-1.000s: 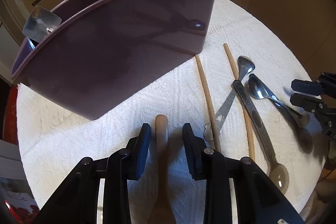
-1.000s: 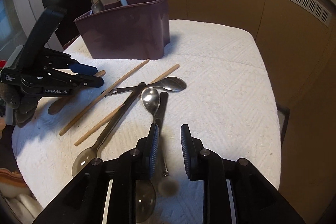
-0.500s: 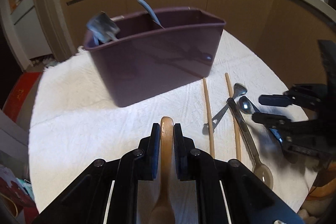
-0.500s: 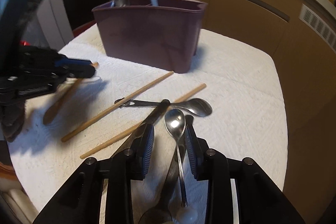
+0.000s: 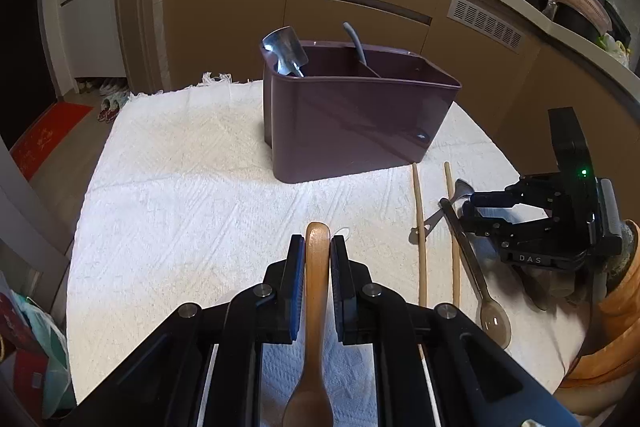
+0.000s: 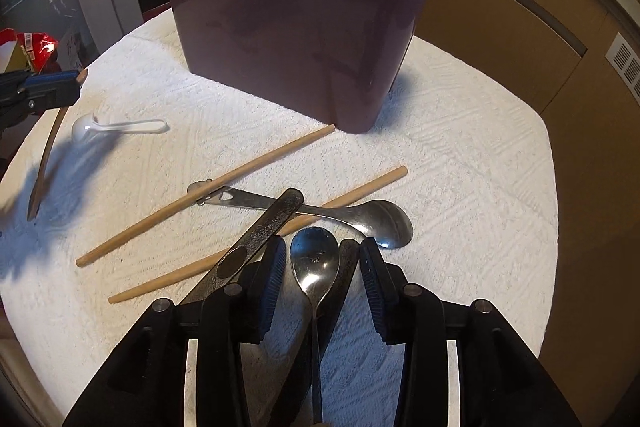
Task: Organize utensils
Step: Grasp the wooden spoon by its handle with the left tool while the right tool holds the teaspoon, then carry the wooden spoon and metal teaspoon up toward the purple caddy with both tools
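The purple caddy (image 5: 352,123) sits upper centre on your towel-covered counter (image 5: 180,187). Your left hand-held gripper (image 5: 317,255) clamps the wooden spoon (image 5: 316,307), seemingly lifted. Your right hand-held gripper (image 6: 322,263) stands apart, straddling a steel spoon (image 6: 314,263).

A dark purple utensil caddy (image 6: 288,39) stands upright at the far side, with a metal scoop (image 5: 286,51) and a grey handle (image 5: 356,41) poking out. Nearer lie two wooden chopsticks (image 6: 208,193) (roughly parallel), crossed by steel spoons (image 6: 316,263). A white spoon (image 6: 116,127) lies left. A wooden spoon (image 5: 316,291) hangs raised, bowl down.
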The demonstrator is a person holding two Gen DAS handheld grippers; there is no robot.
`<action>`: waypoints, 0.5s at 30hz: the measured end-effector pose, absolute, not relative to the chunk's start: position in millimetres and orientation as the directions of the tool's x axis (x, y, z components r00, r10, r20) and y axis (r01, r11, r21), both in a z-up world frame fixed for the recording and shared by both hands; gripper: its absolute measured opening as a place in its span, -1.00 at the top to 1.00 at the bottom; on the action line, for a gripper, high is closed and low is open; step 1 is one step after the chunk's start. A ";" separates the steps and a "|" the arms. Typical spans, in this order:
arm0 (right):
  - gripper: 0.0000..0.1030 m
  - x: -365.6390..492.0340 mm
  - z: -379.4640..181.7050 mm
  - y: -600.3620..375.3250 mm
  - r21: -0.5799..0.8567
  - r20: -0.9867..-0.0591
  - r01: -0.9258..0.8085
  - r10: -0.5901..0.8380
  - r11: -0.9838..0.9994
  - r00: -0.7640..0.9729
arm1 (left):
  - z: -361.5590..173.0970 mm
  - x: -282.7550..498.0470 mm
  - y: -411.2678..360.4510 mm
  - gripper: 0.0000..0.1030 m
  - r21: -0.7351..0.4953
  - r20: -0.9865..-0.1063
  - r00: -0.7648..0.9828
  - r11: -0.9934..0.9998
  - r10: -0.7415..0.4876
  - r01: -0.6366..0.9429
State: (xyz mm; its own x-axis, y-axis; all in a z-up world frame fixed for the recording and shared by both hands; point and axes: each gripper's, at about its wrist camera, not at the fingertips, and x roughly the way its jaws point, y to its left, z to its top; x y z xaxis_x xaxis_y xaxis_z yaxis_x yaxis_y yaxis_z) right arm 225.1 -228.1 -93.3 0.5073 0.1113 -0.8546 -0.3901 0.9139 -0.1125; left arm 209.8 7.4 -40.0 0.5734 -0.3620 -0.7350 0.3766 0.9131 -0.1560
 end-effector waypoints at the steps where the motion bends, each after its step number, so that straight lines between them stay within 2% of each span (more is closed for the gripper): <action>1: 0.47 225.5 -93.0 -228.1 -0.109 -0.858 -0.390 0.112 0.914 0.502 | -40.2 209.1 8.2 0.80 -0.159 -0.735 0.572 0.913 -0.364 0.376; 7: 0.52 214.1 -76.1 -229.2 -0.103 -0.832 -0.339 0.106 0.935 0.545 | -24.8 194.7 6.6 0.80 -0.155 -0.704 0.599 0.905 -0.382 0.396; 15: 0.53 171.2 -19.2 -237.3 -0.046 -0.734 -0.296 0.169 0.954 0.658 | 9.3 172.0 -3.1 0.80 -0.137 -0.629 0.654 0.888 -0.420 0.438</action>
